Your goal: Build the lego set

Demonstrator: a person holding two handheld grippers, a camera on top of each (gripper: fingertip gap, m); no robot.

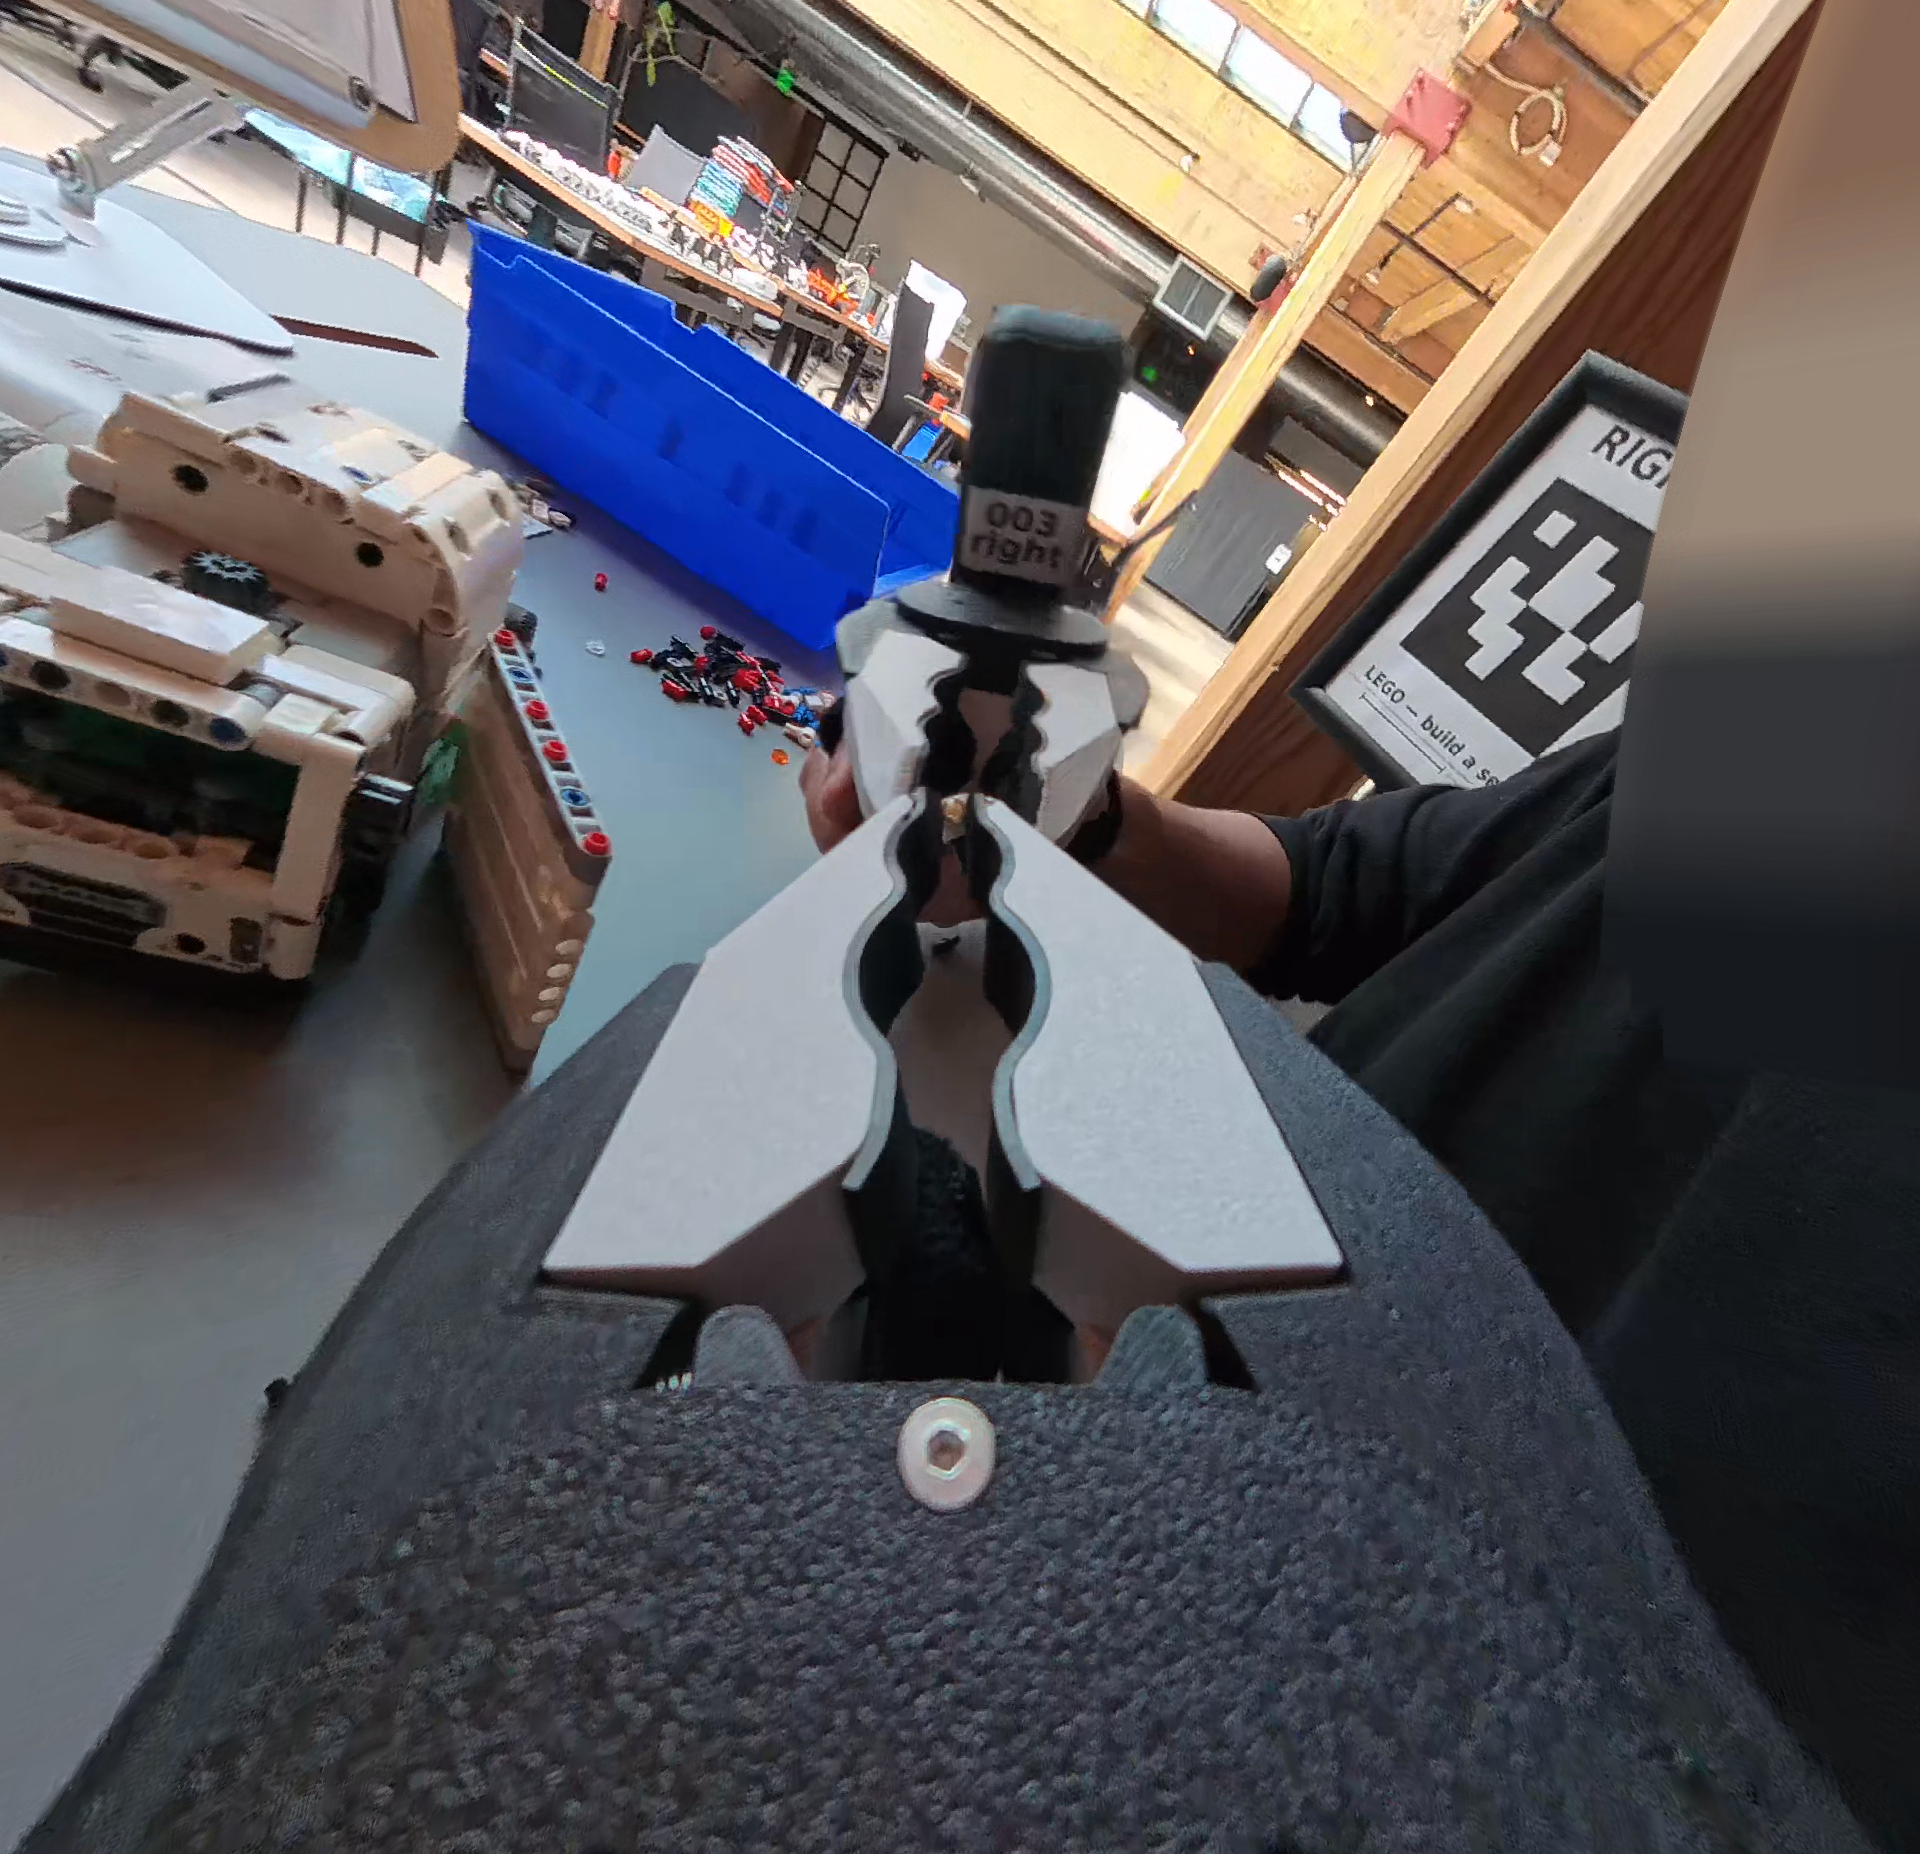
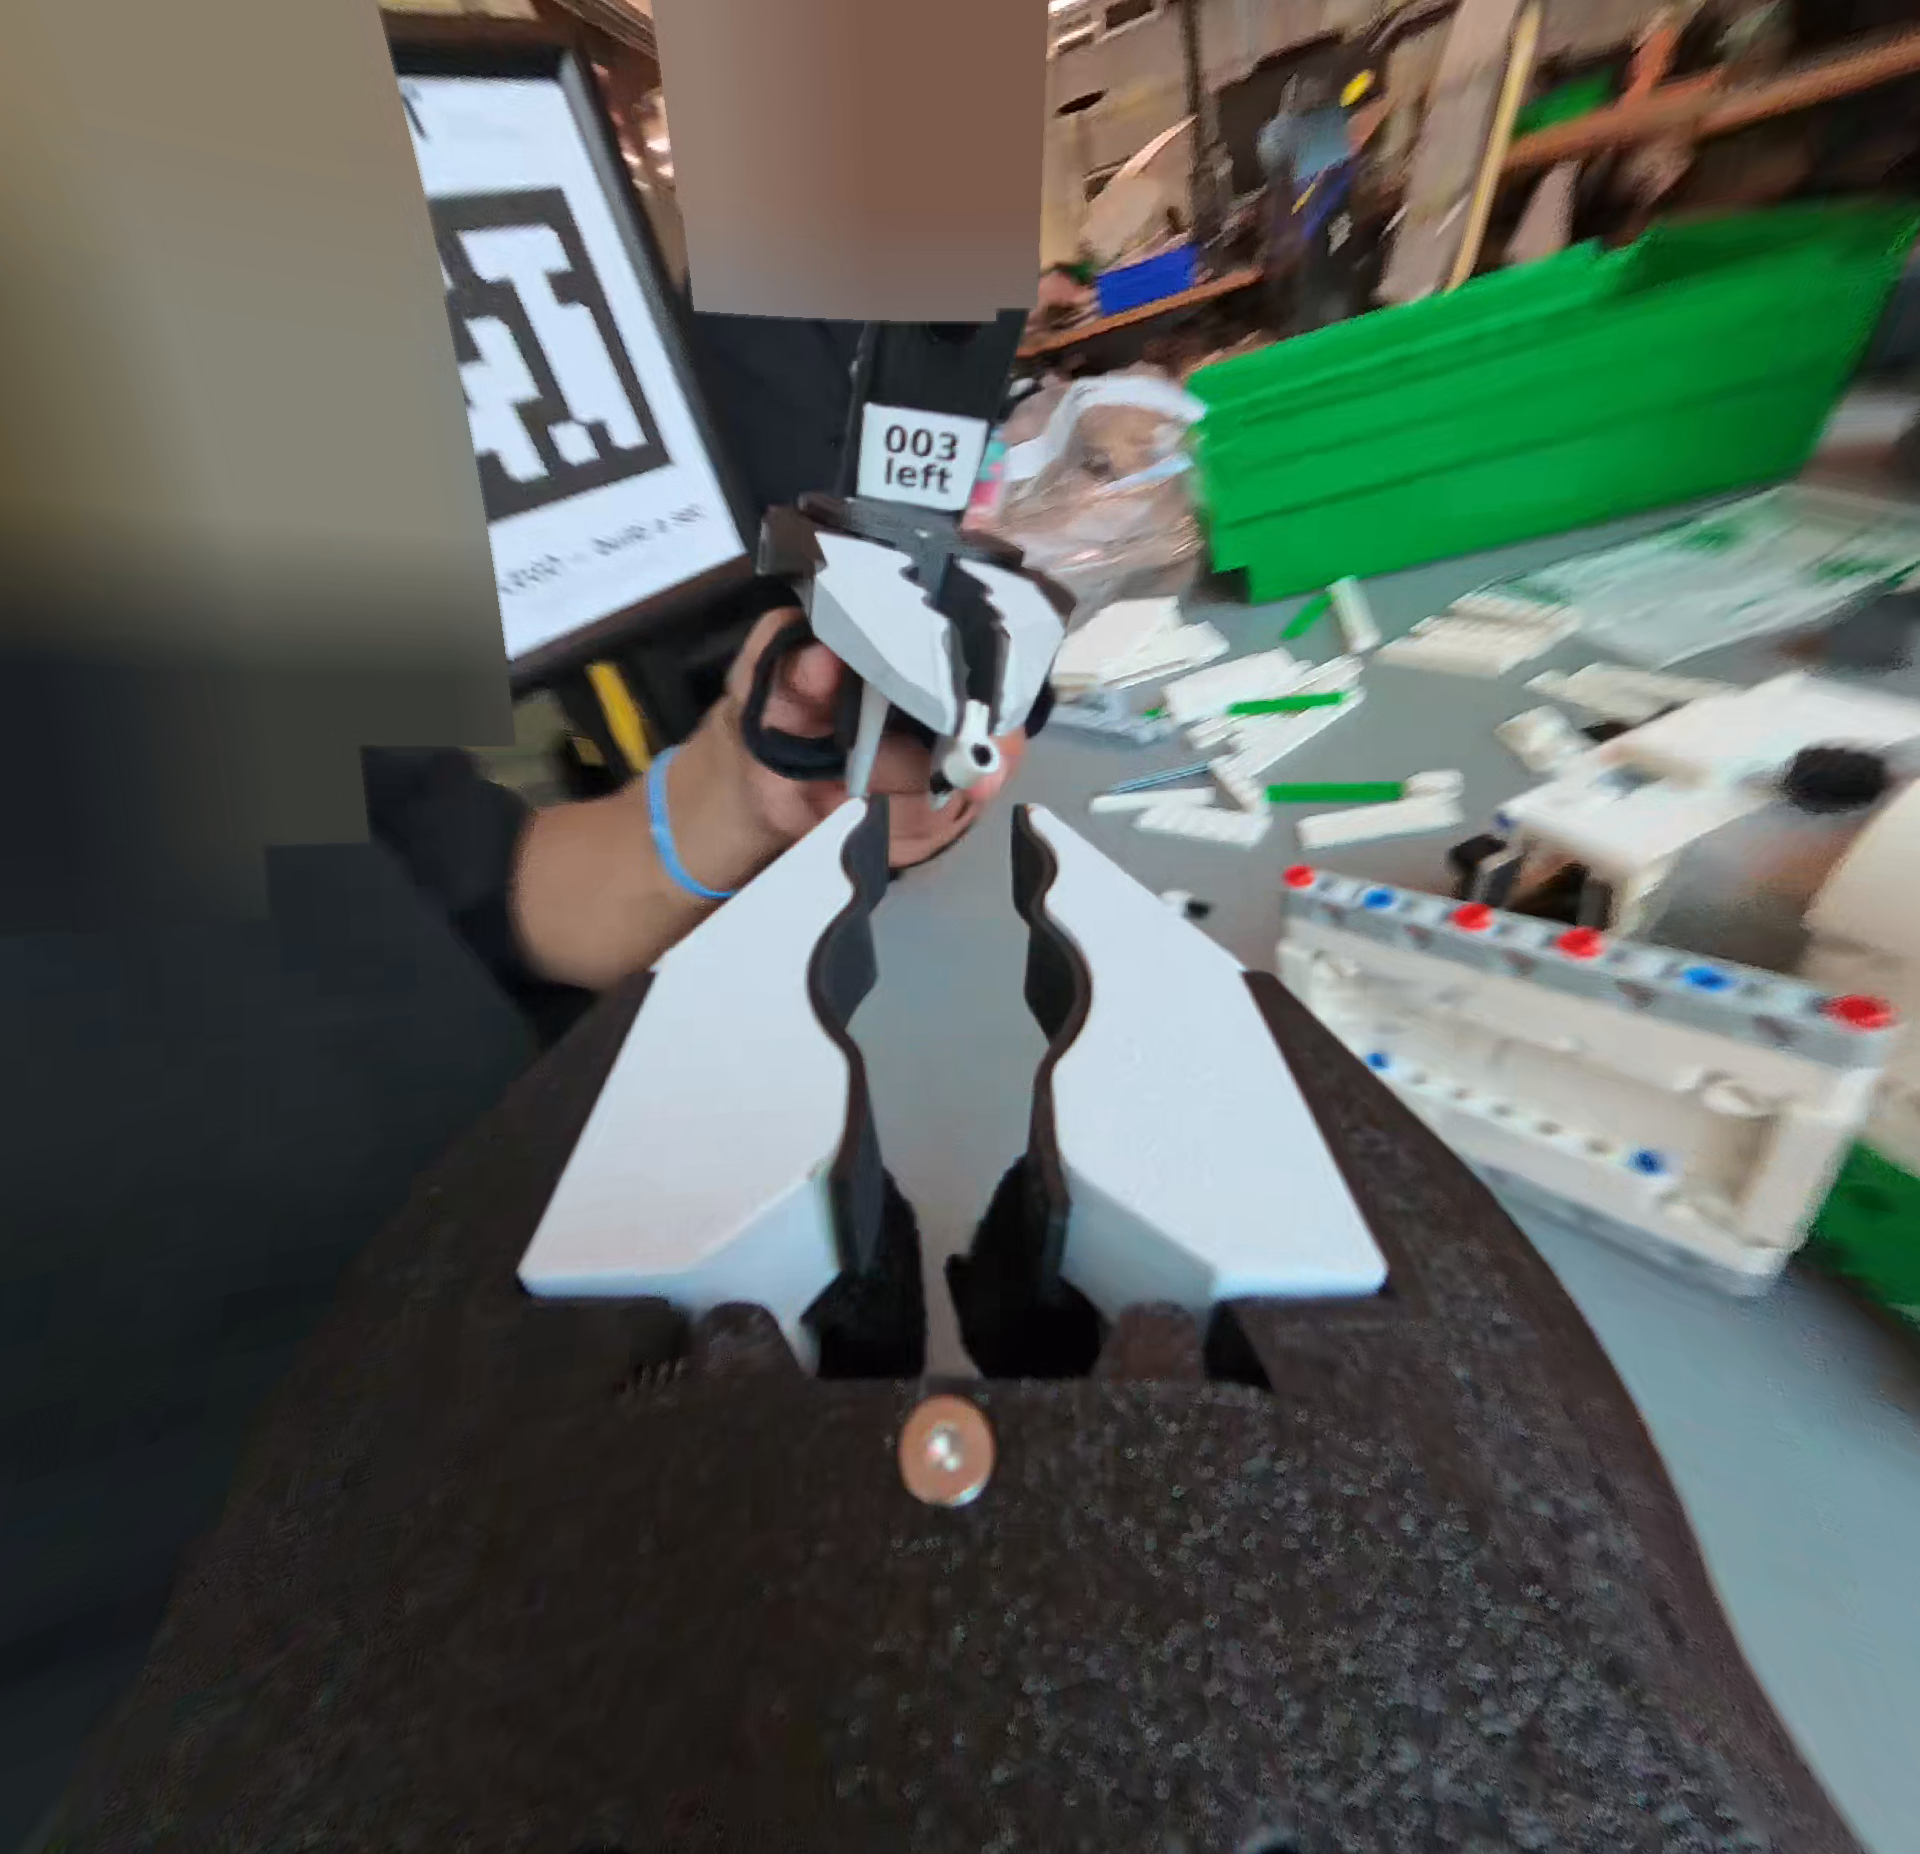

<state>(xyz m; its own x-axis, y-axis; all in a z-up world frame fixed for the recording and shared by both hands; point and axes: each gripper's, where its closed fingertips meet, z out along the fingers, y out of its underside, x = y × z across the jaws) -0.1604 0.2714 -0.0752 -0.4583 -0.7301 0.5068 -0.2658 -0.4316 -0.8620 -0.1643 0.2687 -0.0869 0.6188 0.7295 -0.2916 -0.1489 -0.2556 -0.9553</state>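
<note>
My left gripper [image 1: 948, 807] is nearly shut, with a small piece pinched at its tips. In the right wrist view the left gripper [image 2: 966, 724] holds a small white pin piece [image 2: 977, 760] that hangs from its tips. My right gripper [image 2: 945, 817] is open and empty, facing the left gripper tip to tip, a short gap apart; it also shows in the left wrist view [image 1: 977, 755]. A white lego truck model [image 1: 208, 713] stands on the grey table at left. A tan panel with red and blue pins [image 1: 540, 817] lies beside it, and is on the right in the right wrist view [image 2: 1558, 1077].
A blue bin [image 1: 675, 454] stands behind a pile of small red, black and blue pieces [image 1: 727, 677]. A green bin [image 2: 1507, 433], plastic bags [image 2: 1091, 495] and loose white pieces [image 2: 1247, 744] lie on the table. A framed marker sign [image 1: 1507, 641] stands beside the person.
</note>
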